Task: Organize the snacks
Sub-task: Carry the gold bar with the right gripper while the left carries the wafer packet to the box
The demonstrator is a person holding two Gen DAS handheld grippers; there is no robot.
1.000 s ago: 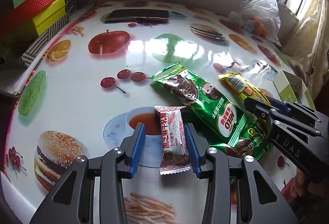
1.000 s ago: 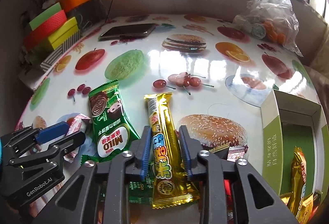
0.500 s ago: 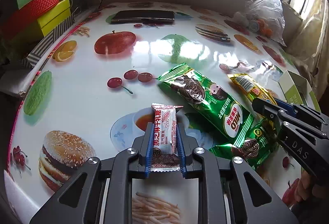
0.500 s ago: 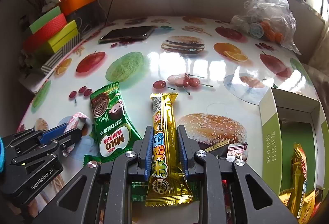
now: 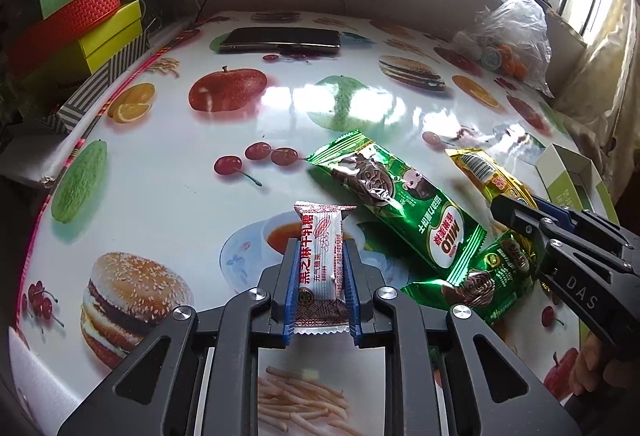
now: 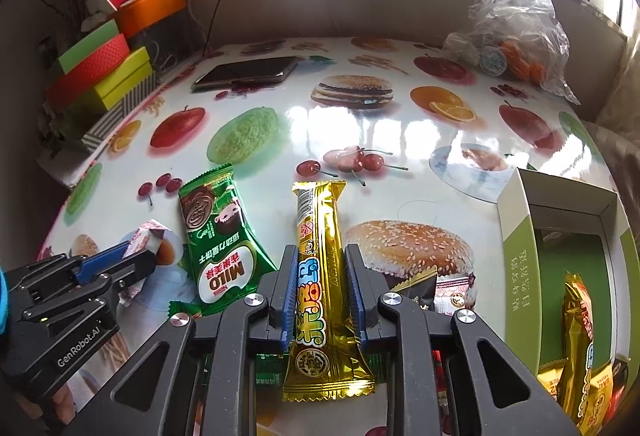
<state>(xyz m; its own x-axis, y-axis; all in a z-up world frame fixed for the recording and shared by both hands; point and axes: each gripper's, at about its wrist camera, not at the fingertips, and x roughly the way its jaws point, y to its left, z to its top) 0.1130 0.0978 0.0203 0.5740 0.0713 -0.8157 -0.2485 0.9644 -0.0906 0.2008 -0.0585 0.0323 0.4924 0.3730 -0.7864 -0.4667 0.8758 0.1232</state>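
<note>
Both Snacks Pinched, Box Off to the Right

Already each hand had a packet. The left gripper (image 5: 320,284) had its jaws pinching a white-and-red nougat bar (image 5: 320,260), whose long axis ran straight out toward 12 o'clock along the fingers. The right gripper (image 6: 320,292) likewise had its jaws pressed onto a gold snack stick (image 6: 320,268), also pointing to 12 o'clock, its tail hanging toward the camera. Both packets were low over the fruit-printed table (image 6: 360,123). The green Milo wafer pack (image 6: 216,240) lay loose between the two grippers. The open green box (image 6: 520,276), already holding gold packets, sat at about 3 o'clock from the right jaws, so the right hand looked nearer; its stick would probably need swinging right to drop in lengthwise.
</note>
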